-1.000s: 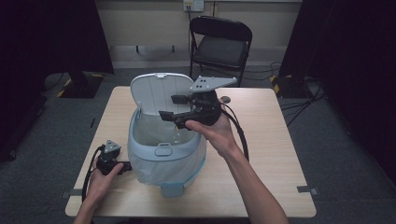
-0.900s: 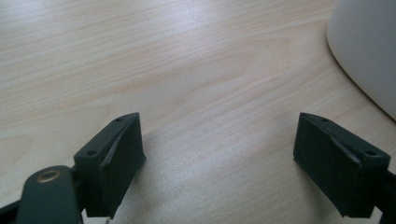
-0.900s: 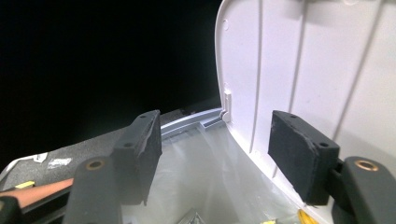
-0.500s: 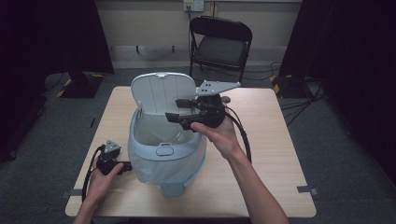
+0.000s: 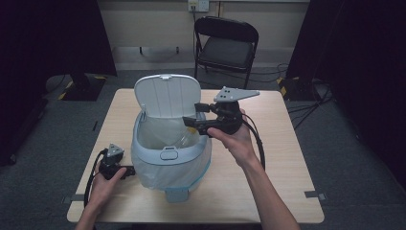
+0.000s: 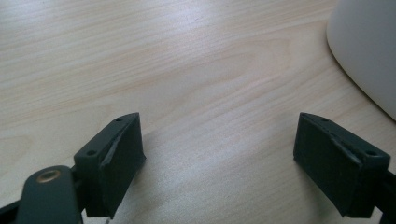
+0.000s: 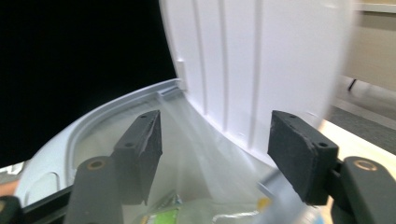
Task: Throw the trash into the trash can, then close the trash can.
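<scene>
The bin (image 5: 167, 148) stands toward the left-middle of the table (image 5: 282, 191), pale blue, lined with a clear bag that hangs over its rim, its white lid (image 5: 166, 95) tipped up and back on the far side. Inside, seen in the right gripper view, lies some rubbish (image 7: 163, 215), green and yellow wrappers and clear plastic low in the liner.

The right tool (image 5: 195, 115) hangs over the bin's right rim, its jaws spread apart and holding nothing; in its own view the ribbed underside of the lid (image 7: 252, 70) stands between and beyond them. The step in hand looks like closing the lid. To do it well, the tool should come up behind the lid's upper edge and push it forward and down in an arc about the hinge, rather than pinching it, and keep clear of the liner so the bag is not dragged in.

The left tool (image 5: 115, 165) rests on the table just beside the bin's left wall, jaws wide open over bare wood (image 6: 187, 84), with the bin's side (image 6: 369, 51) at the edge of its view. It could steady the bin if it slides.
</scene>
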`<action>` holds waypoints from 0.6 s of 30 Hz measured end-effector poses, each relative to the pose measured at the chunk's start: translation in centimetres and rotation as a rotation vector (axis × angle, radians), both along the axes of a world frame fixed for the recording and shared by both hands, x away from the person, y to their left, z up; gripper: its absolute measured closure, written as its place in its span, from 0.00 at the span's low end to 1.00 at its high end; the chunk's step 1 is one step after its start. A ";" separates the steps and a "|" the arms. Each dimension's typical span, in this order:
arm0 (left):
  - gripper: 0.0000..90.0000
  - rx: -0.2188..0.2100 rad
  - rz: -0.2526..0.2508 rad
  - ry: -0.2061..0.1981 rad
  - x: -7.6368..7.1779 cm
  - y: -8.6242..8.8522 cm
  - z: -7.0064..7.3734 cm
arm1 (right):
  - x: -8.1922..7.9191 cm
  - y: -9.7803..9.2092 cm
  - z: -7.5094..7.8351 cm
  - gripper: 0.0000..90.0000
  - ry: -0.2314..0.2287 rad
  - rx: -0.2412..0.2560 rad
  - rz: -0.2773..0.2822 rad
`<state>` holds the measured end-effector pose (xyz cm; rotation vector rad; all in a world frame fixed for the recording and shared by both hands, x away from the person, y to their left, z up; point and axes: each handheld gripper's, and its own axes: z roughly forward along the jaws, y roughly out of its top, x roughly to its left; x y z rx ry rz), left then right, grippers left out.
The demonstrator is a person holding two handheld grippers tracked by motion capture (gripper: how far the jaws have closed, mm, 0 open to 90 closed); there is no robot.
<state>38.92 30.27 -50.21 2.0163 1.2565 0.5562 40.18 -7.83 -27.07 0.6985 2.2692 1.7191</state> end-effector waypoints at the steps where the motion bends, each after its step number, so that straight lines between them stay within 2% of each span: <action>1: 0.17 0.003 -0.001 -0.001 0.0 0.0 0.0 | 0.1 -0.3 -0.1 0.37 0.000 0.002 -0.010; 9: 0.17 0.000 0.000 0.000 0.0 0.0 0.0 | 0.5 -2.9 -0.6 0.34 0.010 0.010 -0.075; 11: 0.17 0.000 0.000 0.000 0.0 0.0 0.0 | 0.6 -3.5 -0.7 0.33 0.006 -0.009 -0.105; 18: 0.17 0.000 0.000 0.000 0.0 0.0 0.0 | 1.2 -5.9 -1.1 0.31 0.022 -0.021 -0.179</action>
